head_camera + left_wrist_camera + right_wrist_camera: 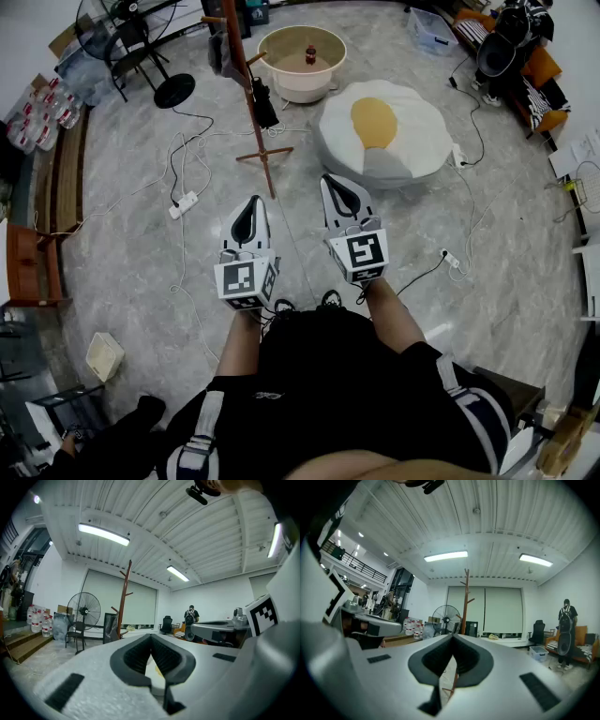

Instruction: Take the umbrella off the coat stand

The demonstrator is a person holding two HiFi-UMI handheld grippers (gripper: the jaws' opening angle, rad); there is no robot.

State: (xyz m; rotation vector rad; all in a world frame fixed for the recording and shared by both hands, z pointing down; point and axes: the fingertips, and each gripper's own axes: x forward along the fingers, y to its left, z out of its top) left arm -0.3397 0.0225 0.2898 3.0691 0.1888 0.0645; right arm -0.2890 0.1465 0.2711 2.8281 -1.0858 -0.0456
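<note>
The wooden coat stand (247, 89) rises from the grey floor ahead of me, slightly to the left. A black folded umbrella (263, 105) hangs low on its pole, and a dark bag (220, 49) hangs higher up. My left gripper (252, 202) and right gripper (329, 181) are held level side by side, well short of the stand, both shut and empty. The left gripper view shows the stand (124, 599) beyond its closed jaws (151, 637). The right gripper view shows the stand (465, 601) above its closed jaws (453, 637).
A fried-egg-shaped cushion (380, 131) lies to the right of the stand, with a round white tub (302, 62) behind it. A standing fan (159, 66) and a power strip with cables (183, 203) are on the left. A person (566, 630) stands far off.
</note>
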